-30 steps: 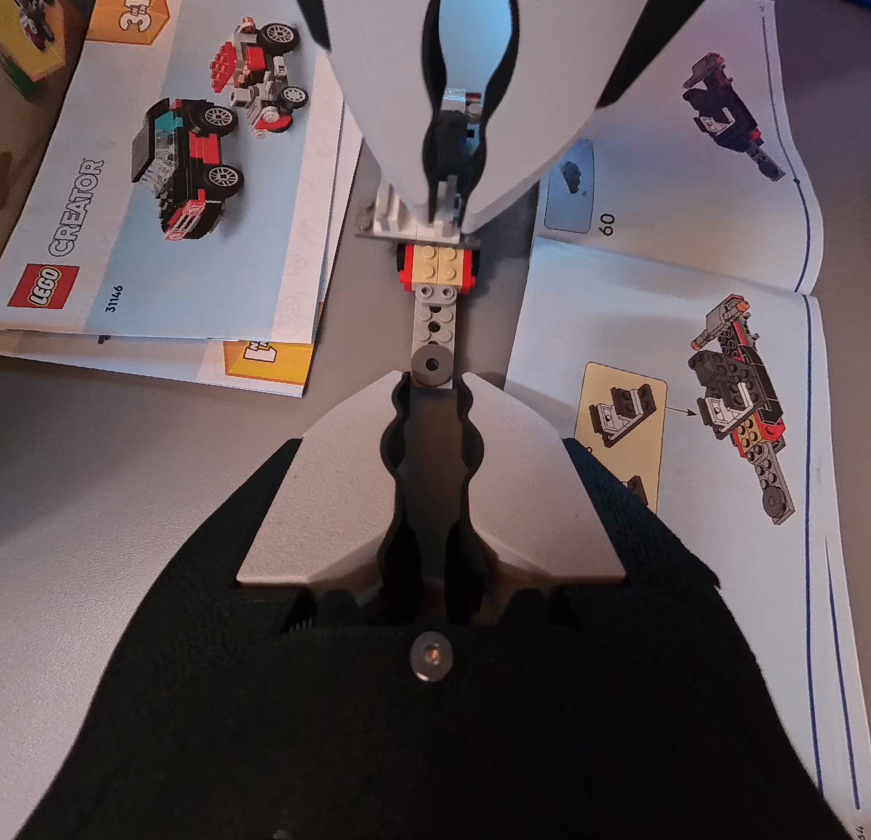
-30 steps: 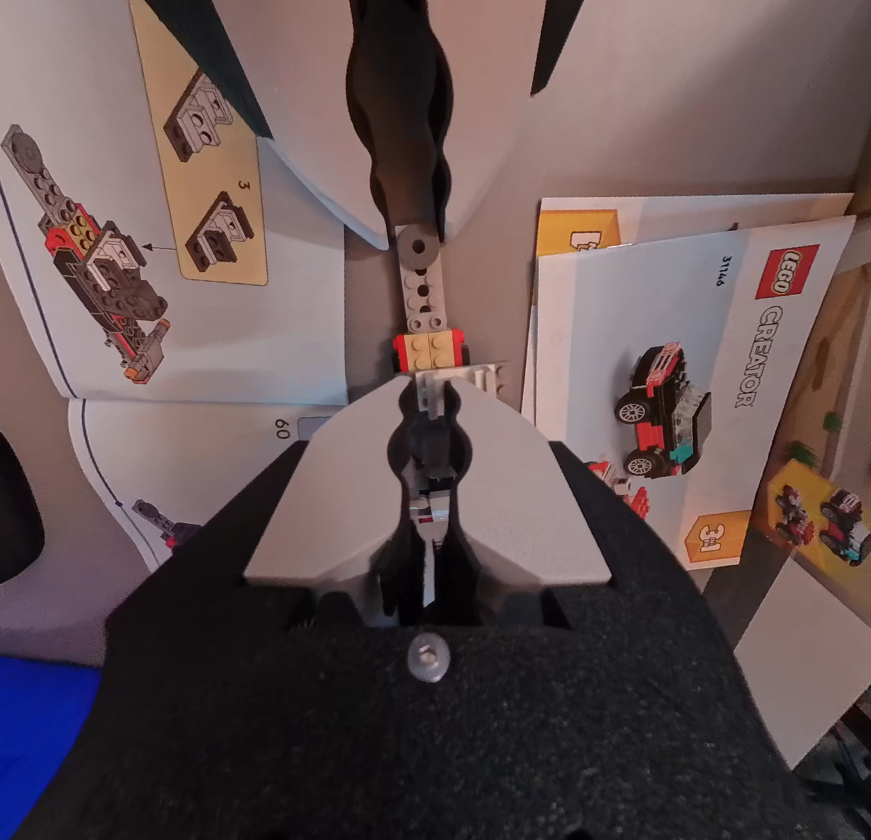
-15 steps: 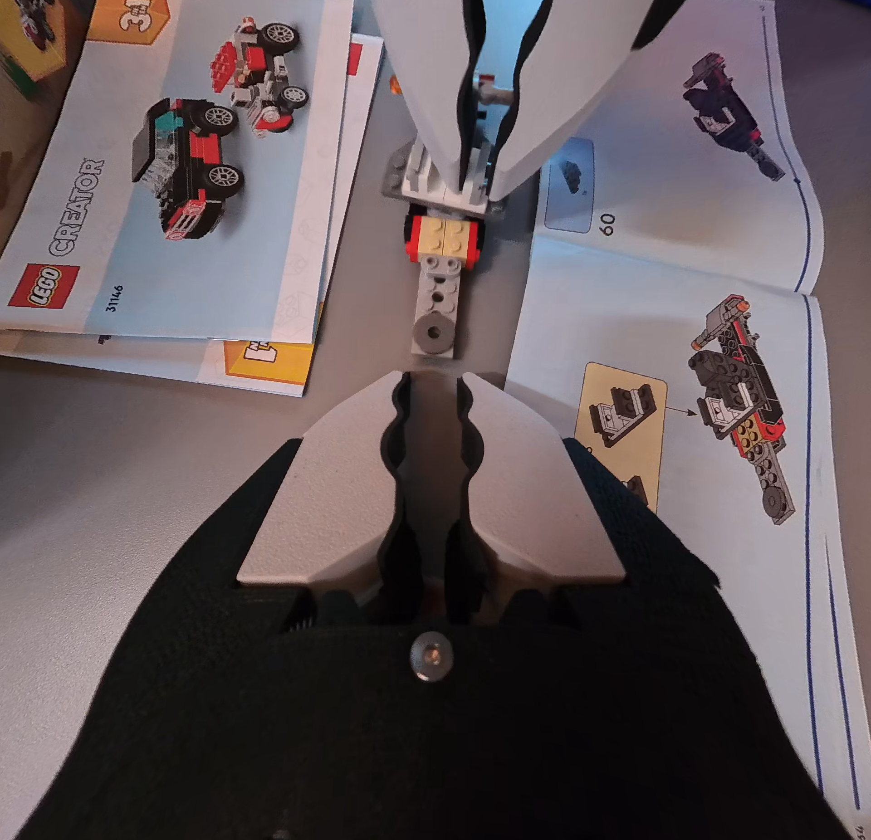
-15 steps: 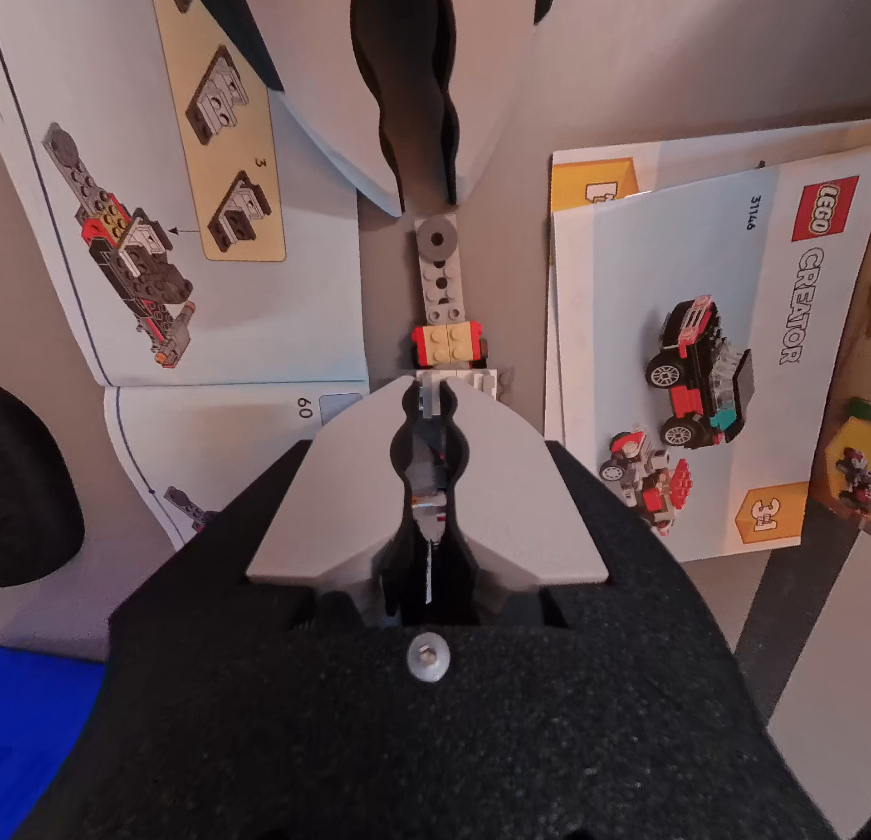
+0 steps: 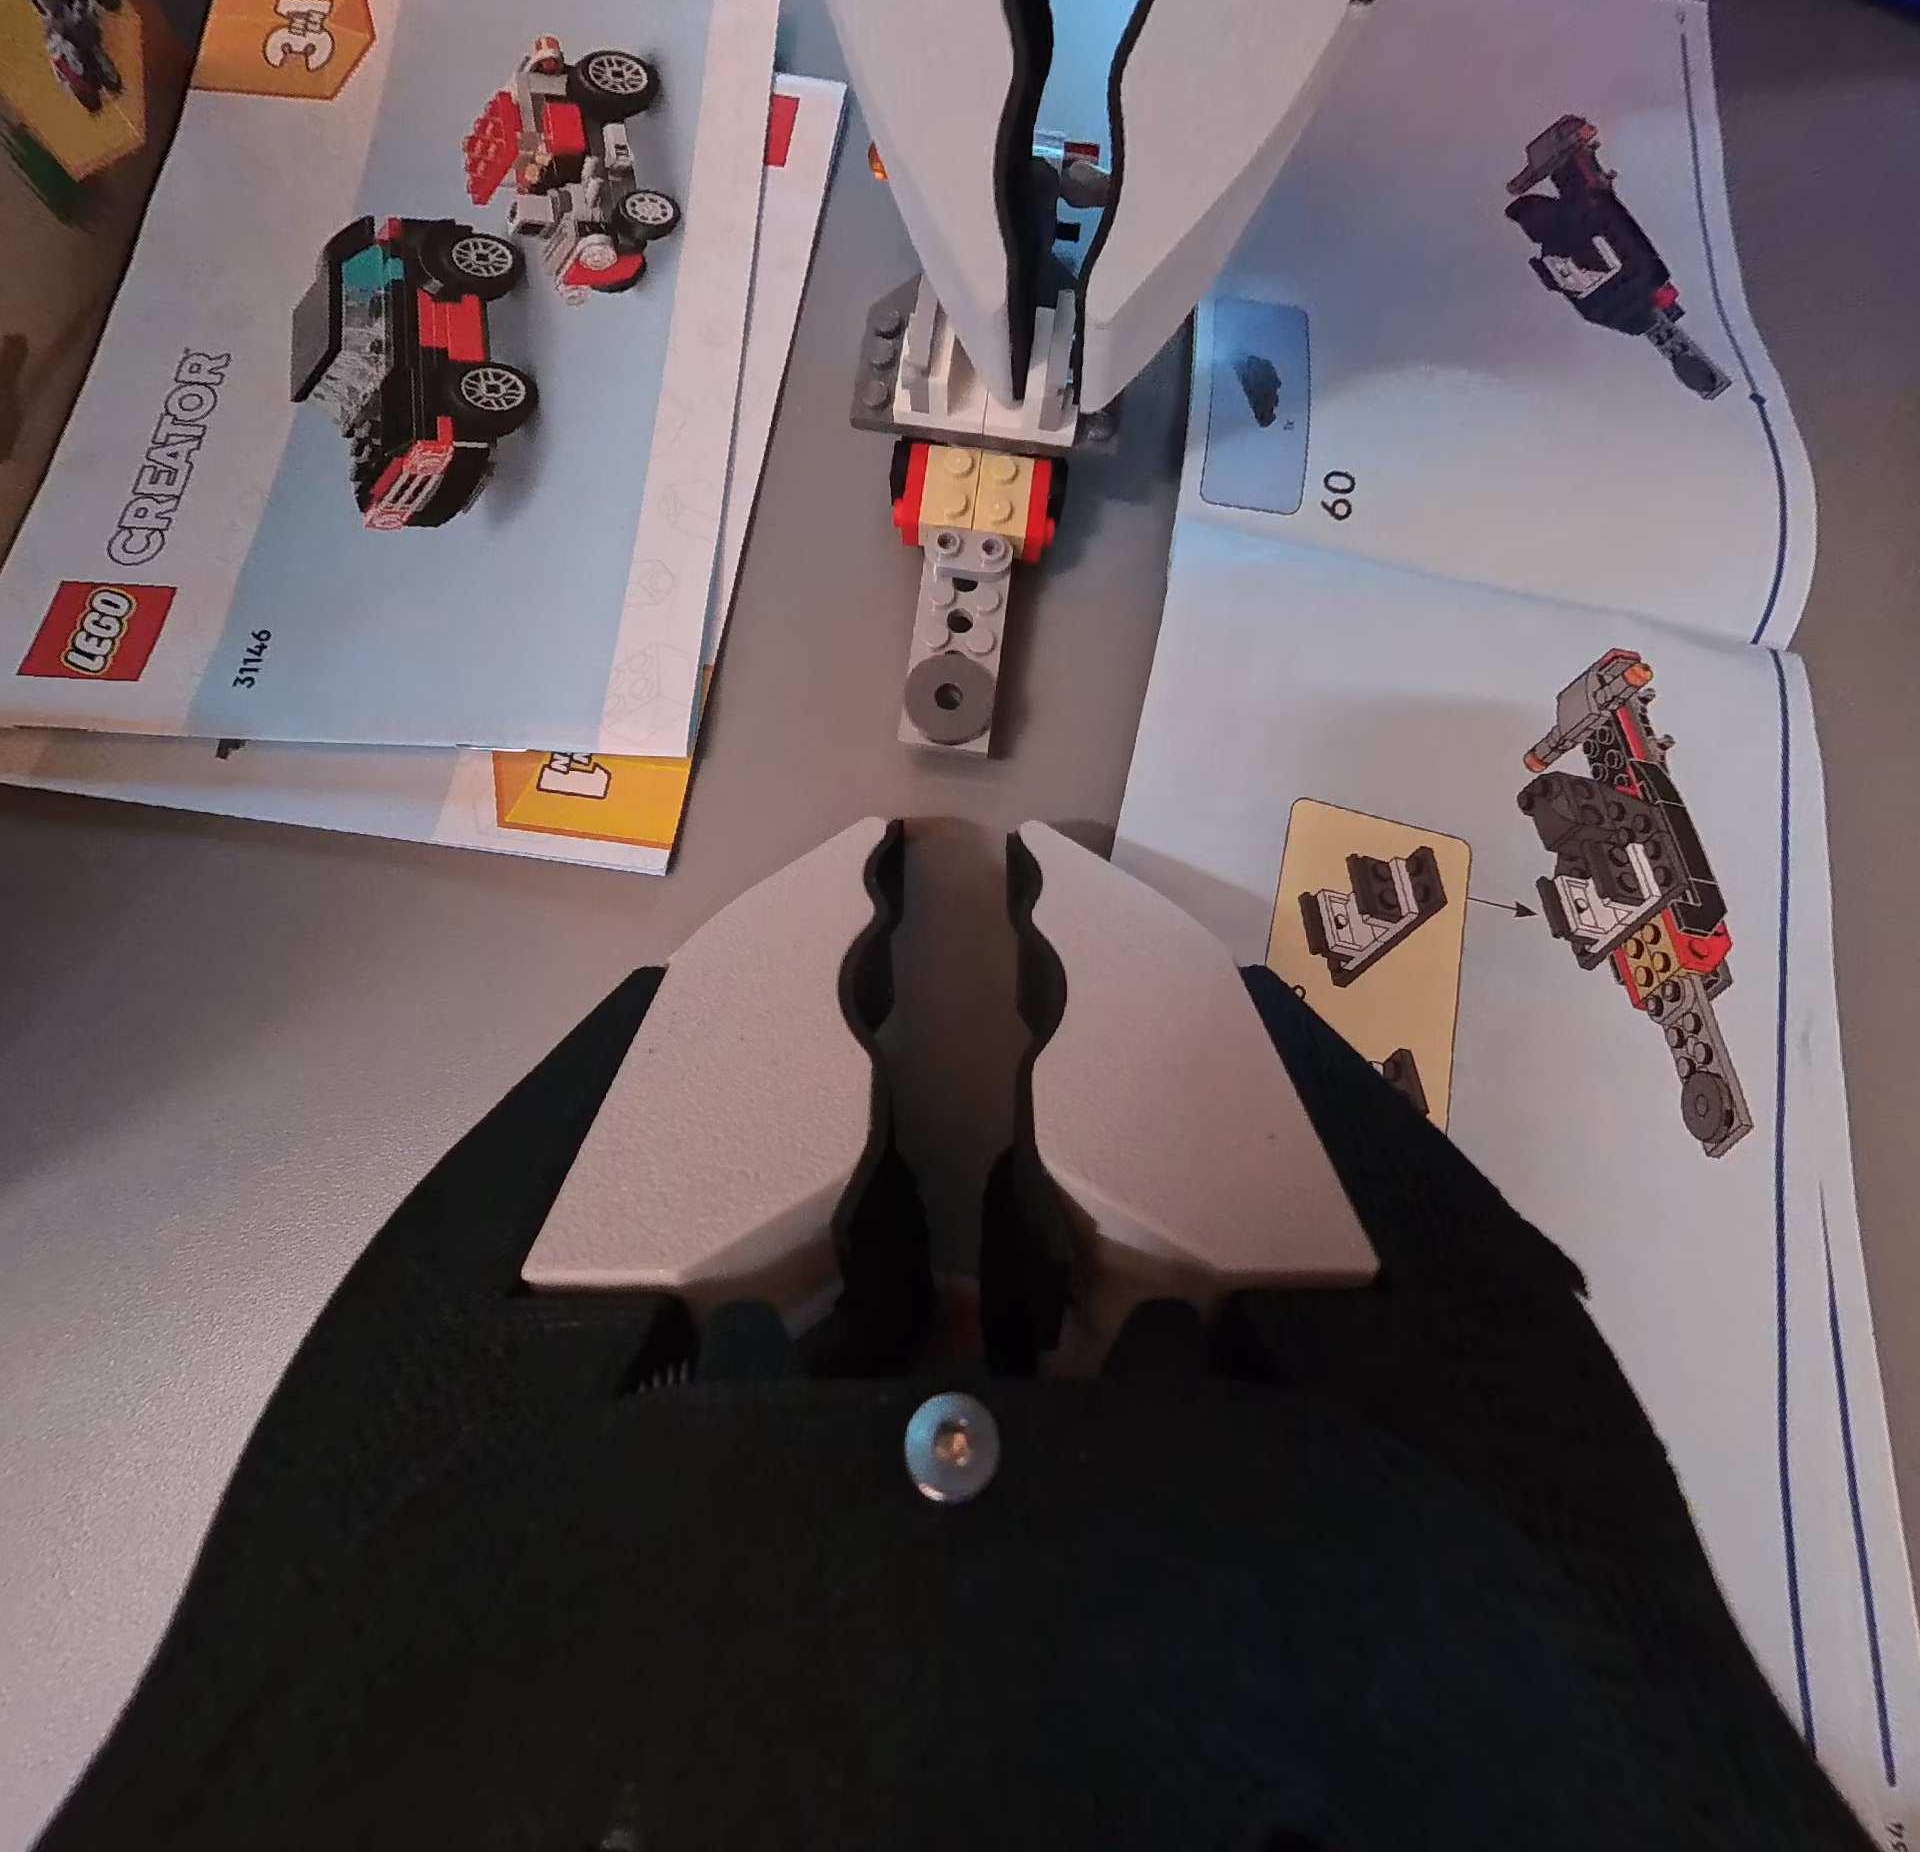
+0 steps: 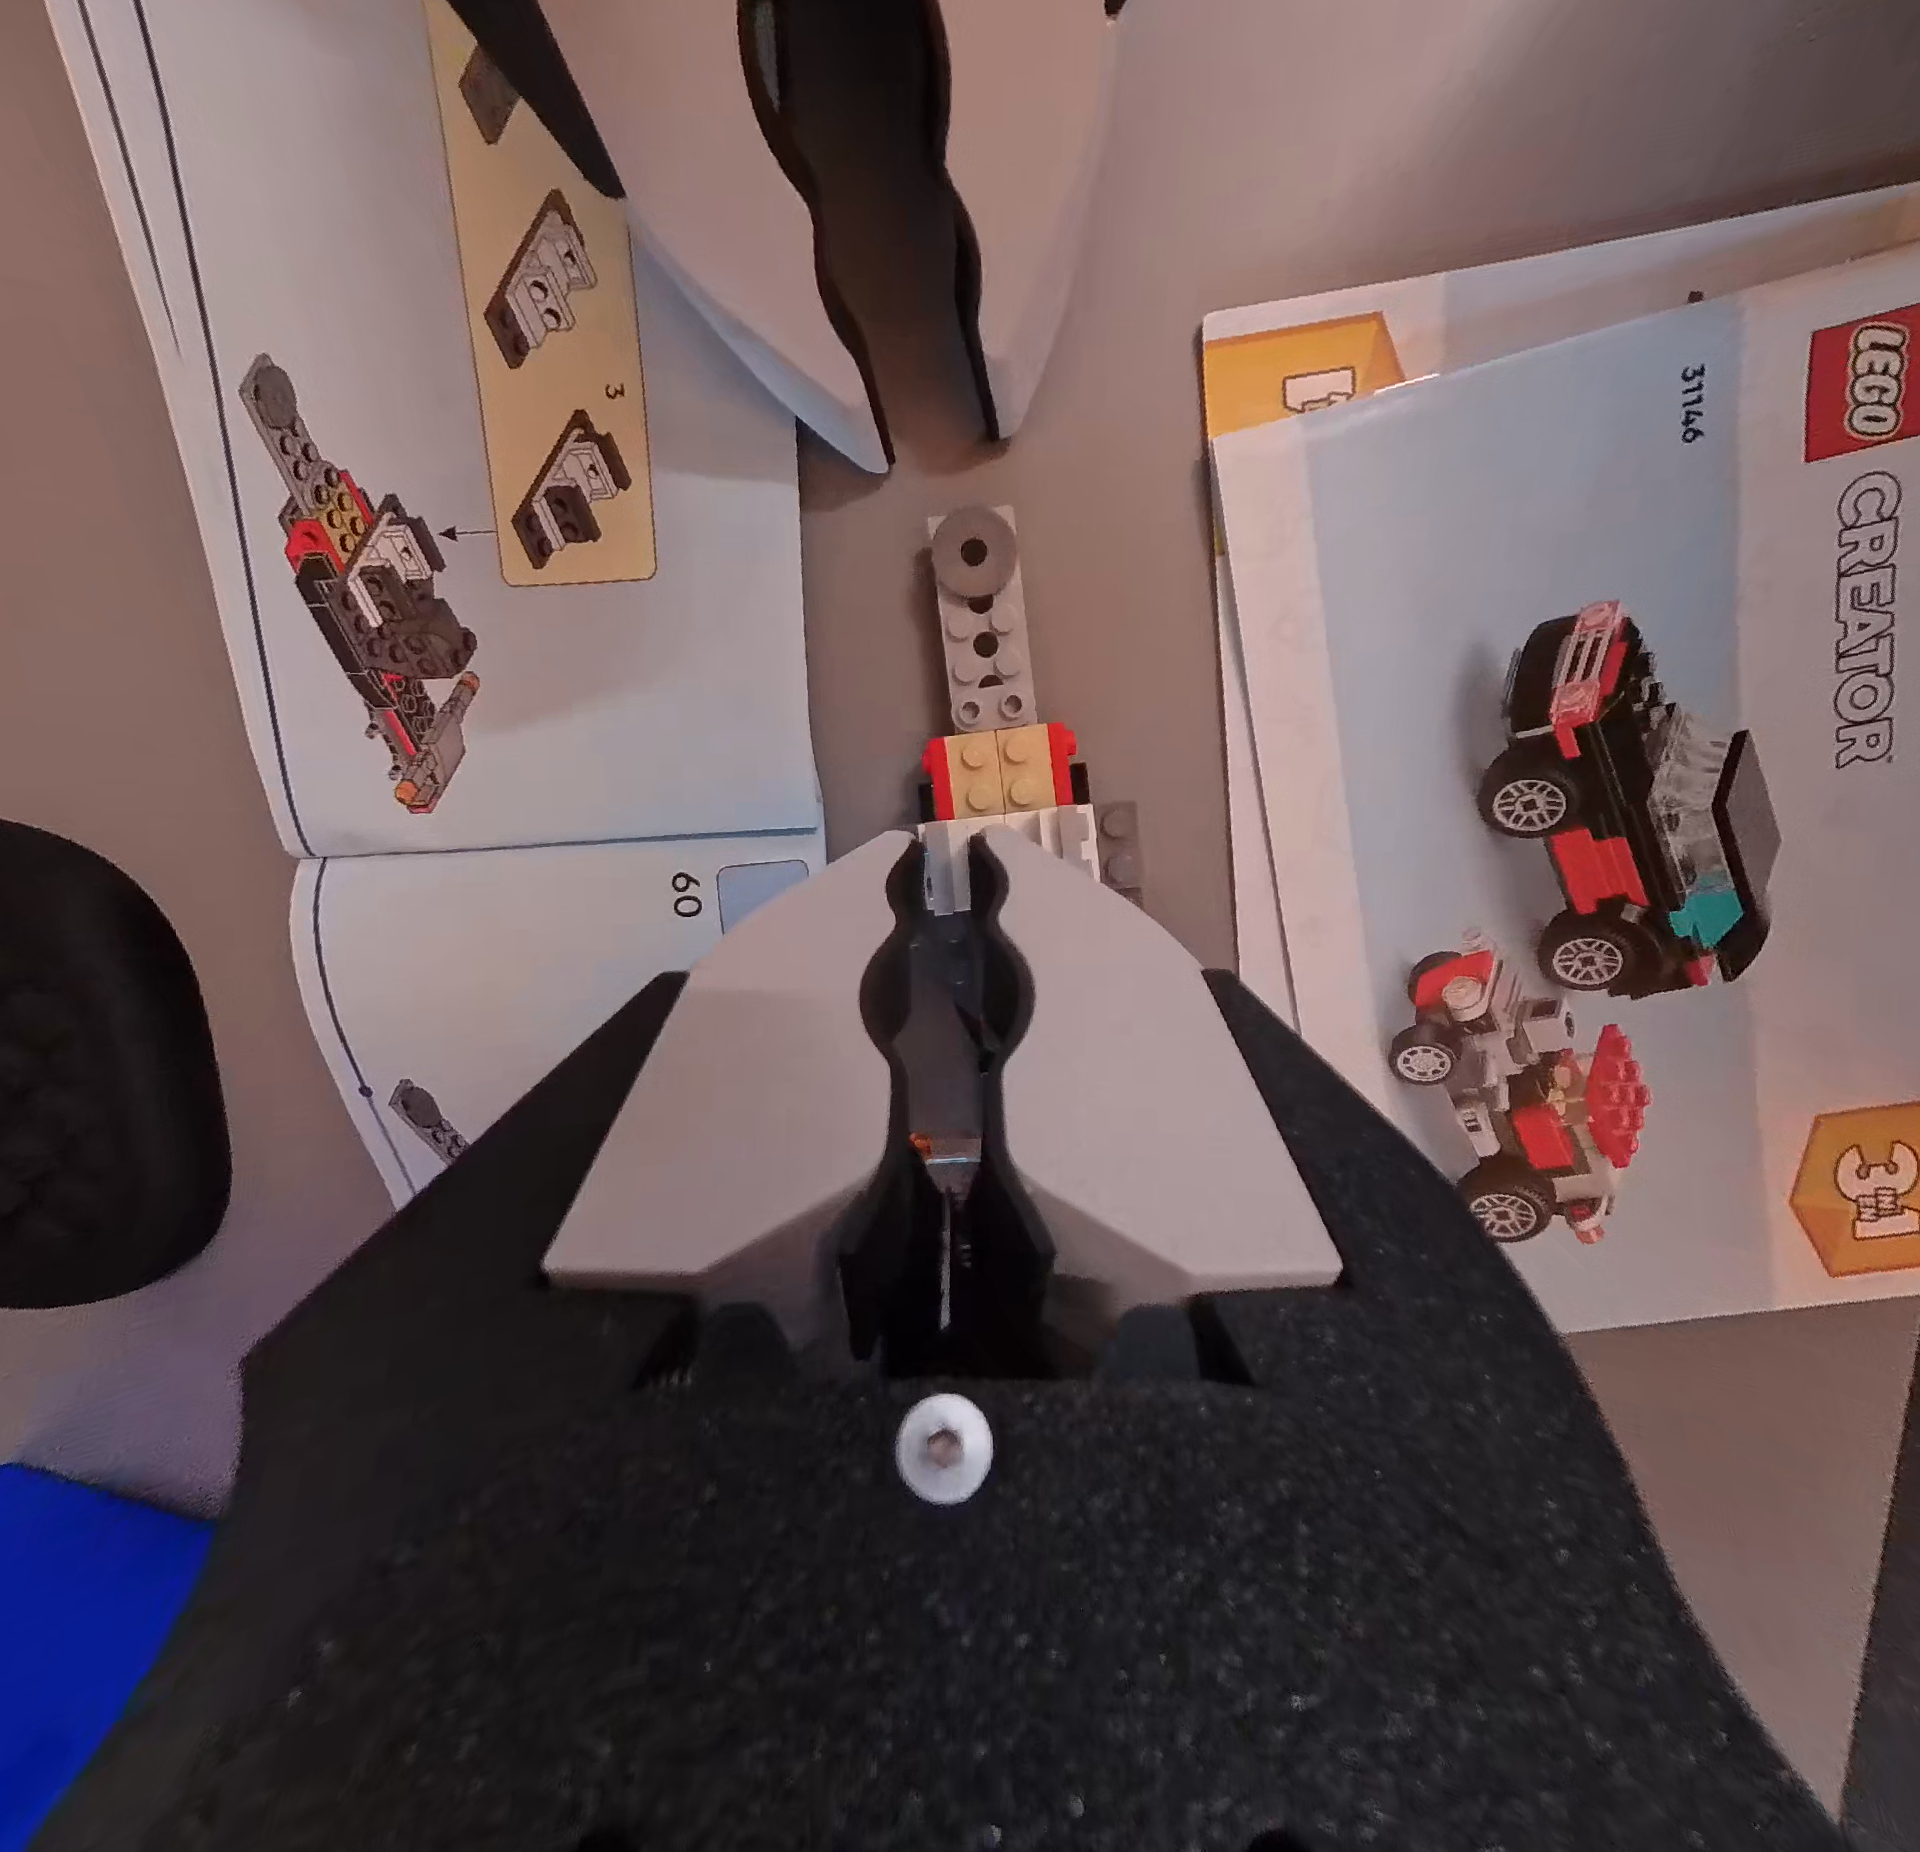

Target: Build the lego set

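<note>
Lego model (image 5: 961,576) lies on the grey table (image 5: 260,1023), between a stack of closed booklets (image 5: 395,368) and an open instruction booklet (image 5: 1507,576). Right gripper (image 6: 951,852) pinches the model's white-and-dark rear section. Left gripper (image 5: 954,836) hovers just short of the round grey end, jaws parted, empty.
</note>
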Tool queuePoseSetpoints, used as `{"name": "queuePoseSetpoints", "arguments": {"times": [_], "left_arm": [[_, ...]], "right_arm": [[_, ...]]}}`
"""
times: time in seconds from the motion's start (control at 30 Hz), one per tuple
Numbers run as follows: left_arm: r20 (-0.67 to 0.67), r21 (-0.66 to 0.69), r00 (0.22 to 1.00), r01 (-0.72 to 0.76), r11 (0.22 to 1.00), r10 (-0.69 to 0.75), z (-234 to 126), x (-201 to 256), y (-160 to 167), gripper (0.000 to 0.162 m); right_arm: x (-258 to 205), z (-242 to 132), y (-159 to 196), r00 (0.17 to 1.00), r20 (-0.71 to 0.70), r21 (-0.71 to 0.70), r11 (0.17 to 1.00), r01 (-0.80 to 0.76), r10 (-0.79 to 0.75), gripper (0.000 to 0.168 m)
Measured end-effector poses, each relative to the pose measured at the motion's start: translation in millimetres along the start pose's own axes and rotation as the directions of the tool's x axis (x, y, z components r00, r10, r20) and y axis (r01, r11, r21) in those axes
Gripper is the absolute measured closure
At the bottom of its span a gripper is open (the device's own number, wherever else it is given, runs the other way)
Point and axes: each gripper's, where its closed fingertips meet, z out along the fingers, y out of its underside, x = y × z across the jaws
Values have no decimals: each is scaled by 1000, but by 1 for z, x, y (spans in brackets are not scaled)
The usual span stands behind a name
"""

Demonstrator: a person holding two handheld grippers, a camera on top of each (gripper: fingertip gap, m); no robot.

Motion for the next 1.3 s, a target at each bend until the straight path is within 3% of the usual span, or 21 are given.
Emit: {"name": "queuePoseSetpoints", "arguments": {"times": [0.43,1.07,1.3], "left_arm": [[0,0,1000,0,1000,0,0,0,0,143],[-1,0,1000,2,1000,-2,0,0,0,143],[-3,0,1000,5,1000,-5,0,0,0,143]], "right_arm": [[0,1,1,991,24,77,988,-134,133,160],[0,2,3,993,-44,-117,987,-114,109,161],[0,2,2,988,-37,-28,988,-152,151,161]]}}
